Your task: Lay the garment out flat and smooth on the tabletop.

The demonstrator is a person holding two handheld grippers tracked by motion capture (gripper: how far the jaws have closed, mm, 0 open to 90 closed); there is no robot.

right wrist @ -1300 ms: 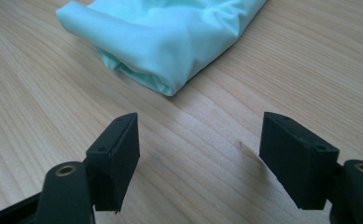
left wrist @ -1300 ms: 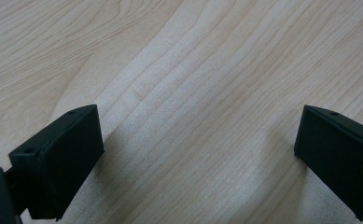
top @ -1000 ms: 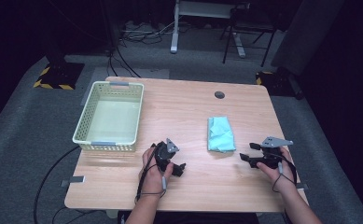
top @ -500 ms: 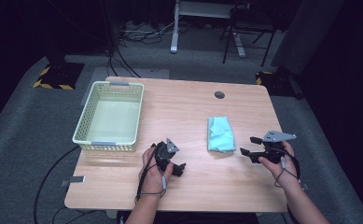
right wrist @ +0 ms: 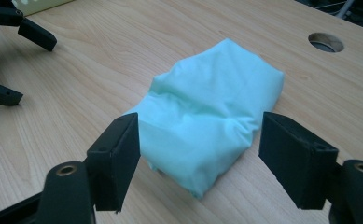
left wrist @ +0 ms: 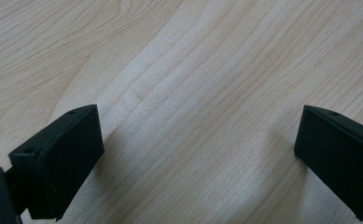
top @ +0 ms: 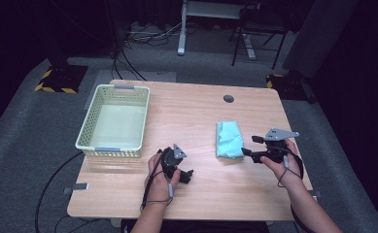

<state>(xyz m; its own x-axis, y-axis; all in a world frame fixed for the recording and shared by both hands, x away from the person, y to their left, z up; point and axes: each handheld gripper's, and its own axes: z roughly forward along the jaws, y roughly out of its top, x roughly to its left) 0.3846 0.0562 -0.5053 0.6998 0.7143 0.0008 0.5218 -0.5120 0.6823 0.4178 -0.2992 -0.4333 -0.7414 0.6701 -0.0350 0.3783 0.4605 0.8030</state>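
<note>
A folded light-blue cloth (top: 229,138) lies on the wooden table (top: 191,111), right of the middle. My right gripper (top: 251,145) hovers just off the cloth's right edge and points left at it. In the right gripper view, its jaws stand open on either side of the cloth's near end (right wrist: 216,93) and do not press on it. My left gripper (top: 190,175) rests low near the table's front, left of the cloth. Its jaws are open (left wrist: 197,114) over bare wood, with nothing between them.
A pale green plastic basket (top: 87,124) stands at the table's left, with nothing visible inside. A round cable hole (top: 229,98) sits behind the cloth. Beyond the table are a dark floor, cables and desk legs.
My right gripper has lifted off the table and moved a little left toward the cloth, its jaws still open. The left gripper and the cloth have stayed put.
</note>
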